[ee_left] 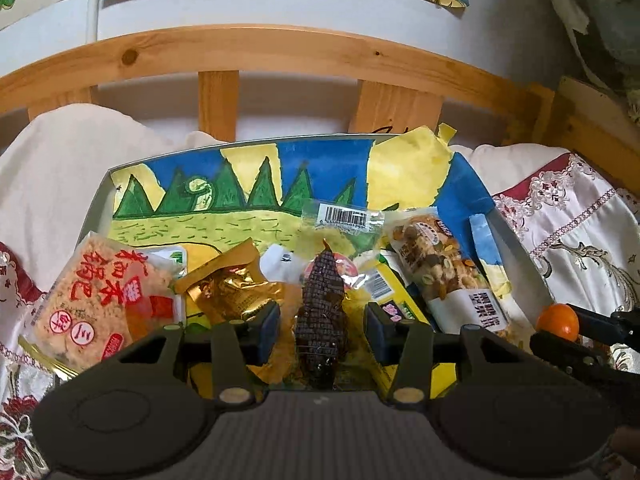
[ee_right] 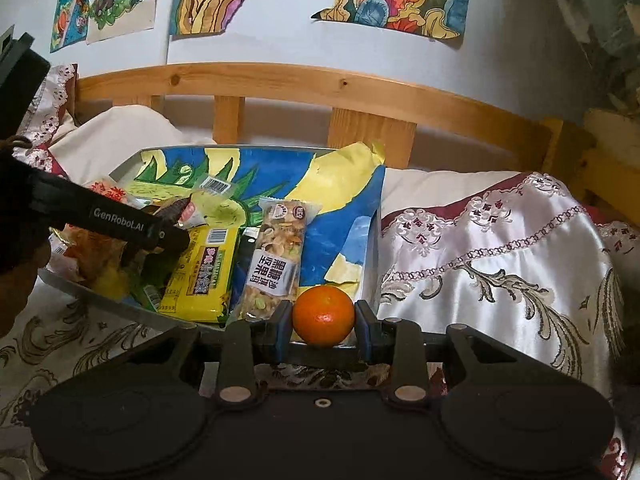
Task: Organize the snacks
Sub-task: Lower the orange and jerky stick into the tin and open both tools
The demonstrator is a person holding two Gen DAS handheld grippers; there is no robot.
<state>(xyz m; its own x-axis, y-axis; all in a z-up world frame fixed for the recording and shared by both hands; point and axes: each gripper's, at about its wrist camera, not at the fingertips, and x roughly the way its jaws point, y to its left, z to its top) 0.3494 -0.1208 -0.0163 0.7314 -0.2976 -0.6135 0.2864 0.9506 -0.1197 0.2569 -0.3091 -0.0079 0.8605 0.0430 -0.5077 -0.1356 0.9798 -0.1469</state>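
Holding a small orange clamped between the pads of my right claw, just at the near right corner of the metal tray on the bed. My left claw hangs released, jaws apart either side of a dark ridged snack packet in the tray, not pinching it. Risk: the round, smooth orange may roll off the tray's painted paper liner onto the satin bedspread if let go near the edge. Risk: closing left may also catch the gold wrapper beside it.
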